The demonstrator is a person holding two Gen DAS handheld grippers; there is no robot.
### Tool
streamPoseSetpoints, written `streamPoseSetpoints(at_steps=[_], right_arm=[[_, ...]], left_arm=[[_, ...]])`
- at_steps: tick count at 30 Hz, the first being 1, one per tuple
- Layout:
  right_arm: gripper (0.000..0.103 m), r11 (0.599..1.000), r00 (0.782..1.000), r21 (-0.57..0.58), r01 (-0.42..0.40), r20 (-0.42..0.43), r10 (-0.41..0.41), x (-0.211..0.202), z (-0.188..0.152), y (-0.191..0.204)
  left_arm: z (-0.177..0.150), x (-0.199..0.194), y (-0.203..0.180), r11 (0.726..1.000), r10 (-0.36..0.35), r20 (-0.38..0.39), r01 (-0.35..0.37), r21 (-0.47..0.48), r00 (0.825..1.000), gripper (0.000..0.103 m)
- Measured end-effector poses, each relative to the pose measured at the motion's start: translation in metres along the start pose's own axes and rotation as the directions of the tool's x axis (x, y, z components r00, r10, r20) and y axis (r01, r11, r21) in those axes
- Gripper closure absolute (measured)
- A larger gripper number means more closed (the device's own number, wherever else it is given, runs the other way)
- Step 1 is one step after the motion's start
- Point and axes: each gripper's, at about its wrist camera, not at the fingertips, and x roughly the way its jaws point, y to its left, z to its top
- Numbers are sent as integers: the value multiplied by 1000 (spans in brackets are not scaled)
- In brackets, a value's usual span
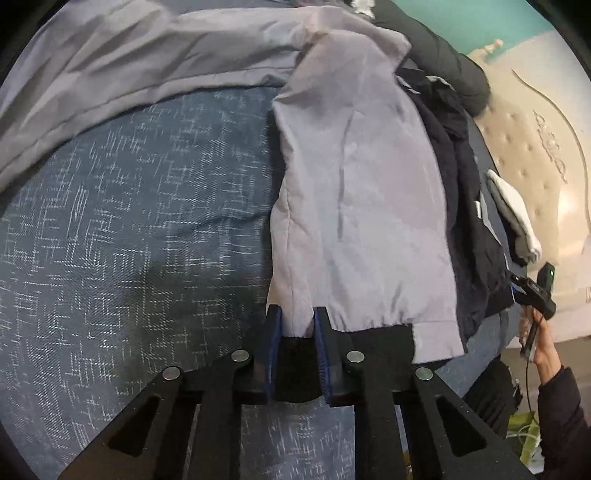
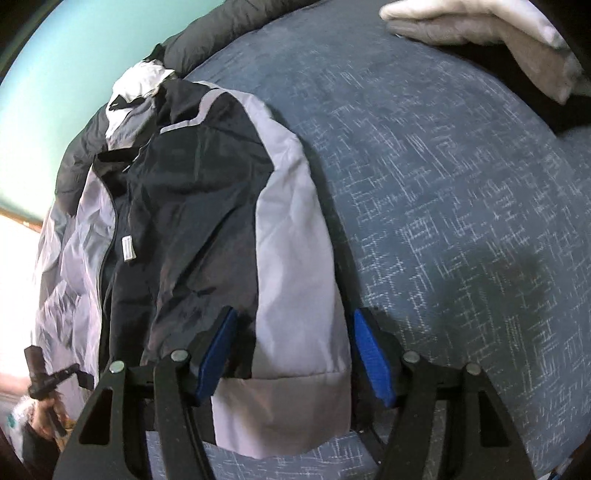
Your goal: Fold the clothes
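Right wrist: jacket hem behind tongs.

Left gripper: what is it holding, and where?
The left gripper pinches the grey sleeve of the jacket at its cuff edge.

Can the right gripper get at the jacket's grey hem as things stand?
Probably yes. The right gripper already straddles the grey hem of the jacket, pads apart, with nothing between it and the cloth on the blue bedcover.

A blue-grey patterned bed carries a grey-and-black jacket, a dark padded garment and folded pale clothes.
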Motion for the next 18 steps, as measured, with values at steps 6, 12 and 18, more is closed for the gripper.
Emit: streamPoseSetpoints(at_steps=[6,12,18], right_arm=[[81,991,998,-122,48,47,-42,-16,0,21],[88,975,988,-203,89,142,-61,-48,5,46],[91,938,980,-339,69,197,-1,-81,11,95]], left_arm=[[-9,-22,-20,999,0,26,-1,43,1000,85],[-20,-44,-38,997,-10,46,7,71,999,85],[-24,-70,-35,995,-13,64,7,99,998,86]])
